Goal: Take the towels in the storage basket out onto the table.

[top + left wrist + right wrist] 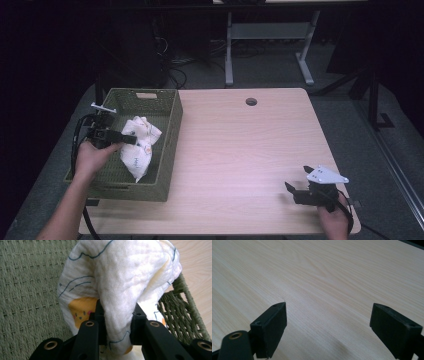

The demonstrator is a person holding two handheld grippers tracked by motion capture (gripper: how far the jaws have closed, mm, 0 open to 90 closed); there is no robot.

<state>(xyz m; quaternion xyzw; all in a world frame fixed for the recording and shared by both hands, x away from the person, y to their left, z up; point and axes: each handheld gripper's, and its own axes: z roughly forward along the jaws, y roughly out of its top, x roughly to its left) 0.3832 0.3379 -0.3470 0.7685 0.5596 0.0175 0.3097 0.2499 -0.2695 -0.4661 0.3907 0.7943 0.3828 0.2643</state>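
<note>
White printed cloth (117, 280) is clamped between the jaws of the left tool (117, 322), bunched above the floor of the green woven basket (170, 145). Basket is set at the counter's (240, 150) left edge. Right tool (300, 186) is held well apart from the basket, near the counter's right front corner, jaws spread, nothing gripped.
</note>
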